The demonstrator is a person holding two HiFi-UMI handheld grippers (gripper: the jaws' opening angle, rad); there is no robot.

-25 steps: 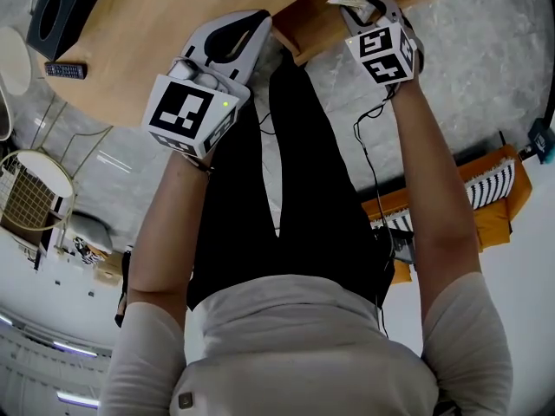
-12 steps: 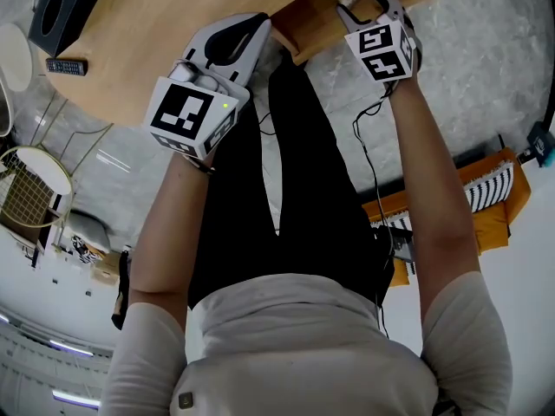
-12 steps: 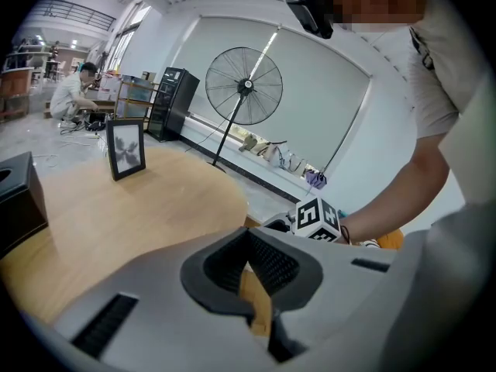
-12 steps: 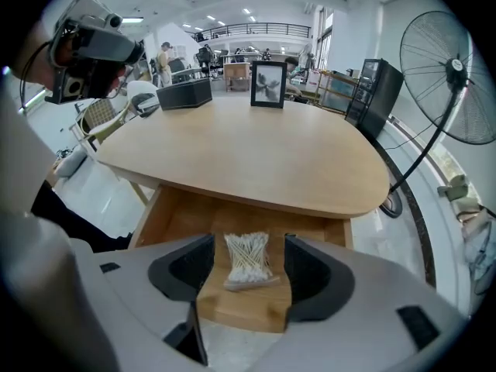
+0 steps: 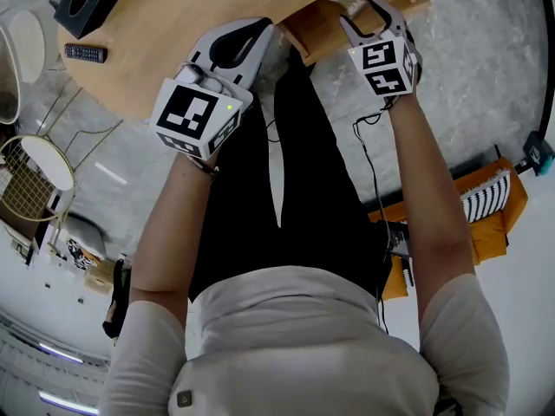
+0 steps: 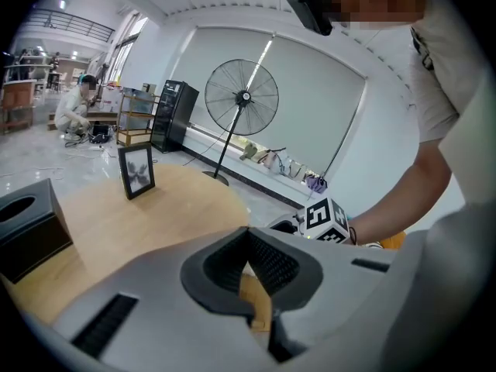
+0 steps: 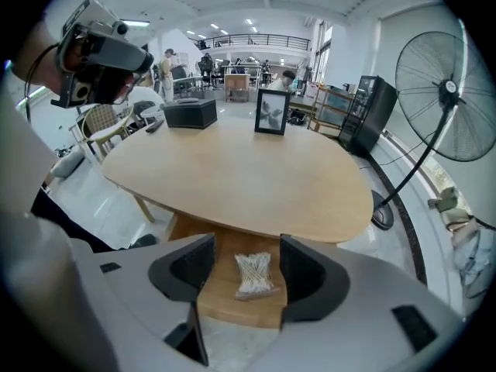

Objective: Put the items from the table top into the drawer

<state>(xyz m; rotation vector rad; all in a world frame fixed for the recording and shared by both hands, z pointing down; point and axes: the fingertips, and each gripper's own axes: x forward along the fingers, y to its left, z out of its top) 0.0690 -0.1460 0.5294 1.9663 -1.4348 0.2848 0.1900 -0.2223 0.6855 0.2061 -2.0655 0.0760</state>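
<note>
A clear packet of cotton swabs (image 7: pixel 253 273) lies flat in the open wooden drawer (image 7: pixel 232 301) under the round table (image 7: pixel 232 169). My right gripper (image 7: pixel 246 263) hangs open just above it. Its jaws have just been opening, and the packet lies below and between them, untouched. In the head view the right gripper (image 5: pixel 361 13) is over the drawer (image 5: pixel 316 35) at the top. My left gripper (image 5: pixel 260 29) sits beside the drawer's left end at the table edge. In its own view the left gripper (image 6: pixel 248 239) is shut with nothing held.
On the table top stand a black tissue box (image 7: pixel 188 113), a framed picture (image 7: pixel 271 112) and a remote (image 5: pixel 85 53). A pedestal fan (image 7: pixel 449 91) stands beyond the table. My legs are directly below the drawer.
The right jaws opened and let the swab packet go into the drawer. Both grippers then rose a little; the left one stayed shut.
</note>
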